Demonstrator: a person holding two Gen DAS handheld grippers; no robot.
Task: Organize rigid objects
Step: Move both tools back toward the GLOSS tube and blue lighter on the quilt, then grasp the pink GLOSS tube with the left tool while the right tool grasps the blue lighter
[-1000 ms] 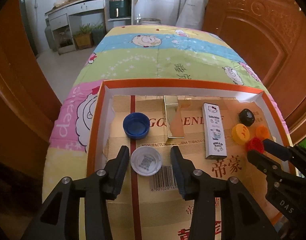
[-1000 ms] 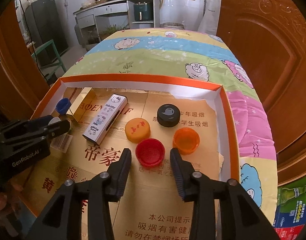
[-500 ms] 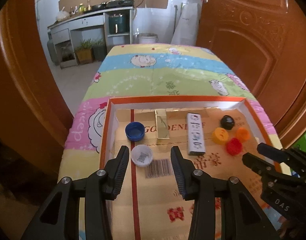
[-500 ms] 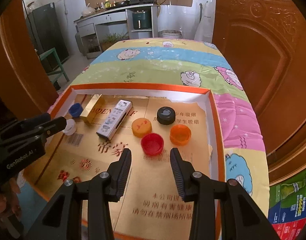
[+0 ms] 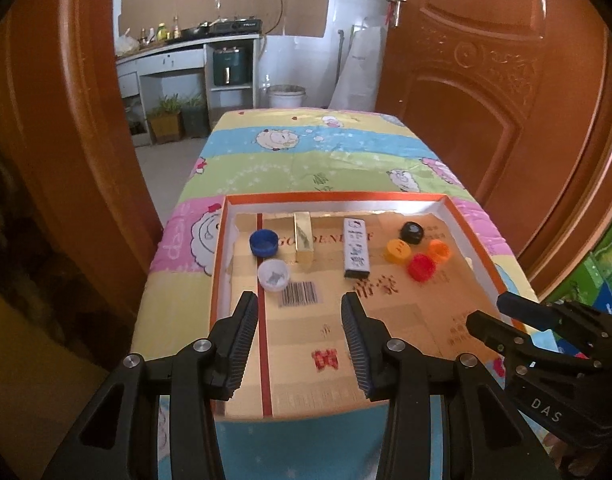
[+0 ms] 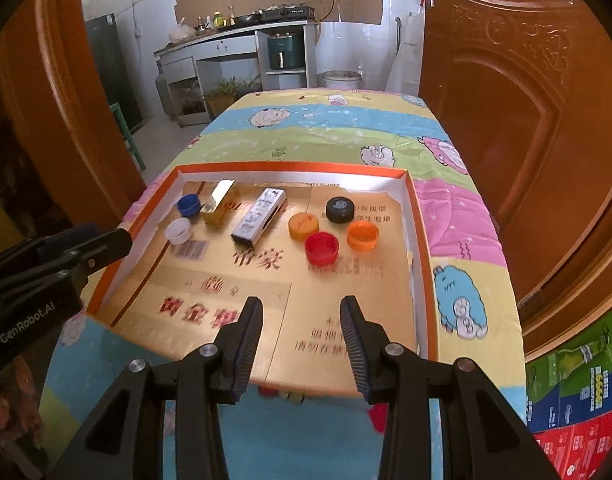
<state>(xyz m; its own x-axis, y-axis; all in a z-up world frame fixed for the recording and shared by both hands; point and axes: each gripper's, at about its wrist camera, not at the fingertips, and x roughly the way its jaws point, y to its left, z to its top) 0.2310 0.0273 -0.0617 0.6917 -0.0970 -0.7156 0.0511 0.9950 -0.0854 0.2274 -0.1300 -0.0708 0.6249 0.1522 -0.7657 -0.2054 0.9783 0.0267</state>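
Note:
A shallow orange-rimmed cardboard tray [image 5: 219, 248] [image 6: 420, 240] lies on a table with a cartoon cloth. At its left lie a blue cap [image 5: 263, 242] [image 6: 188, 205] and a white cap [image 5: 273, 275] [image 6: 179, 230]. A gold box [image 5: 303, 237] [image 6: 217, 201] and a white Hello Kitty box [image 5: 356, 249] [image 6: 259, 217] lie mid-tray. Yellow [image 5: 398, 250] [image 6: 303, 226], black [image 5: 411, 233] [image 6: 340, 209], orange [image 5: 439, 250] [image 6: 362, 236] and red [image 5: 421, 267] [image 6: 322, 247] caps cluster at the right. My left gripper [image 5: 299, 304] and right gripper [image 6: 301, 306] hang open and empty above the tray's near part.
Brown wooden doors stand close on both sides. Coloured cartons [image 6: 578, 396] are stacked low at the right. A kitchen counter [image 5: 185, 52] with a stove stands beyond the table's far end. The far half of the cloth [image 5: 314, 152] carries nothing.
Both grippers have pulled back and risen away from the caps: the white cap no longer lies between the left fingers, nor the red cap between the right ones. Nothing in the tray moved.

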